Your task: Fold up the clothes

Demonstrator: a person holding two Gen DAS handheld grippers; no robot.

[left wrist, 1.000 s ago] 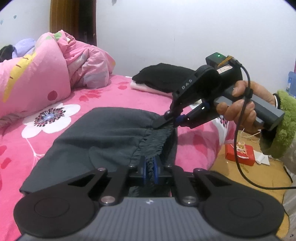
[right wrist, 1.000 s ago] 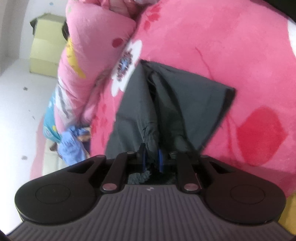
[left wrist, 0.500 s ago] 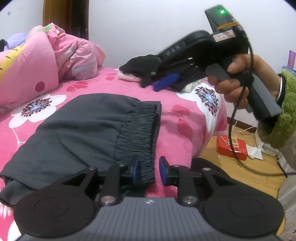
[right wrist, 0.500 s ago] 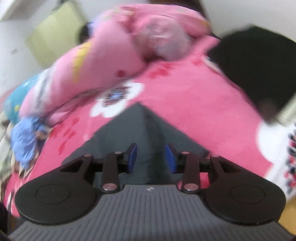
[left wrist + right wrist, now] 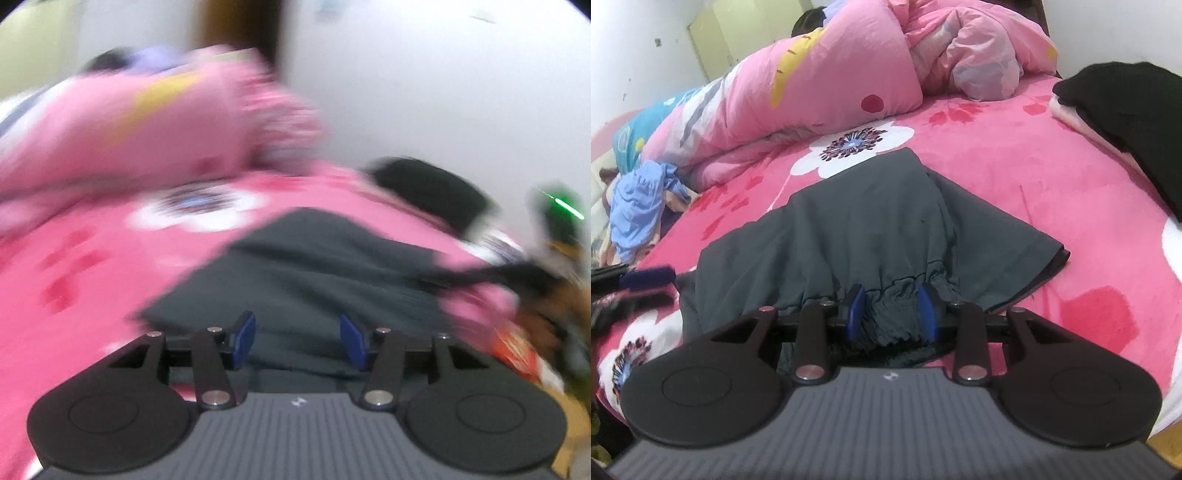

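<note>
Dark grey trousers (image 5: 868,221) lie folded on the pink flowered bed (image 5: 1034,166), elastic waistband nearest me. My right gripper (image 5: 891,314) is open, and the gathered waistband (image 5: 890,295) lies between its blue pads without being pinched. The left wrist view is motion-blurred. There my left gripper (image 5: 297,334) stands wide open just above the near edge of the trousers (image 5: 332,266), holding nothing. A blue finger of the left gripper (image 5: 646,277) shows at the left edge of the right wrist view. The right gripper (image 5: 517,273) is a dark blur on the right of the left wrist view.
A rumpled pink quilt (image 5: 831,74) is heaped along the far side of the bed. A folded black and pale stack (image 5: 1126,110) sits at the far right. Light blue cloth (image 5: 639,199) is bunched at the left. The bed's edge runs just below my grippers.
Both grippers let go of the waistband they pinched a second ago and opened. The right one lifted, then came back down over the waistband. The left one is swinging fast.
</note>
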